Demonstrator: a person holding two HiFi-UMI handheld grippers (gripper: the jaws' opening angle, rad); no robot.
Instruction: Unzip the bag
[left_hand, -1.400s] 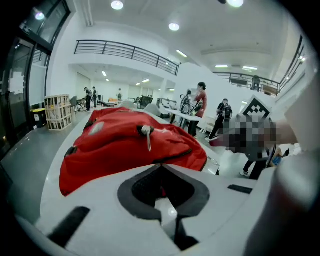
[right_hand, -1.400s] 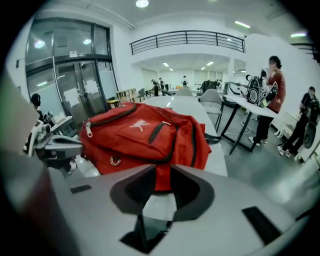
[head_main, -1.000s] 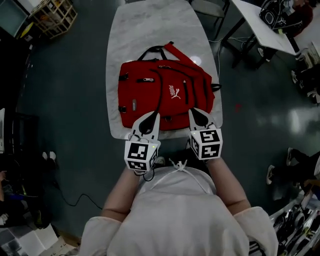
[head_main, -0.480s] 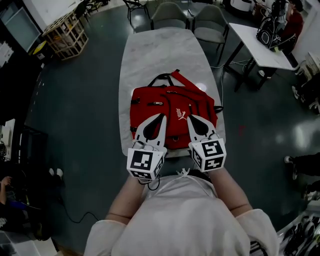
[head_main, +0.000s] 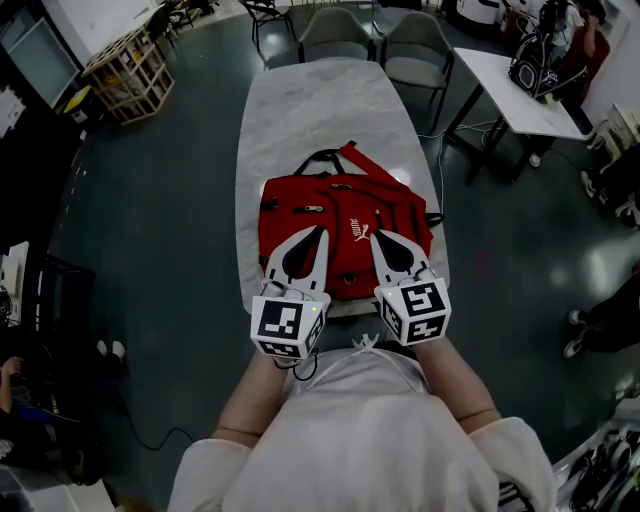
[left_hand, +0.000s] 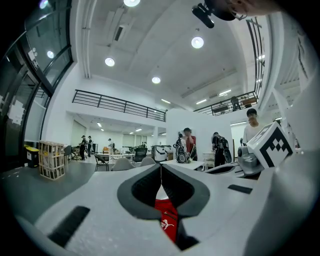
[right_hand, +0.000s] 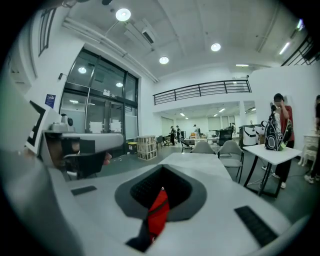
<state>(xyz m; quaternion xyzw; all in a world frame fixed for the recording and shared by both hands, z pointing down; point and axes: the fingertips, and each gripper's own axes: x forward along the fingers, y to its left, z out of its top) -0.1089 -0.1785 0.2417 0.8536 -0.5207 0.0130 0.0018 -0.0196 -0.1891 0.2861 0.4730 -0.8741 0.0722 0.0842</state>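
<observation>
A red backpack (head_main: 340, 215) lies flat on the marble table (head_main: 320, 110), its straps pointing to the far end. My left gripper (head_main: 322, 230) and right gripper (head_main: 373, 234) hover side by side over the bag's near half, both pointing away from me. Each is shut with nothing between its jaws. In the left gripper view the left gripper (left_hand: 161, 164) has its tips together, with the red backpack (left_hand: 167, 220) and its white logo showing below them. In the right gripper view the right gripper (right_hand: 163, 166) is likewise shut, and a strip of the red backpack (right_hand: 159, 212) shows beneath.
Two grey chairs (head_main: 337, 31) stand at the table's far end. A white side table (head_main: 520, 95) with a black bag on it is at the right, with people near it. A wooden crate (head_main: 130, 70) stands at the far left. The table's near edge is just under the grippers.
Both grippers have moved forward from the bag's near edge to over its near half. The head view has shifted, showing more of the room's far end.
</observation>
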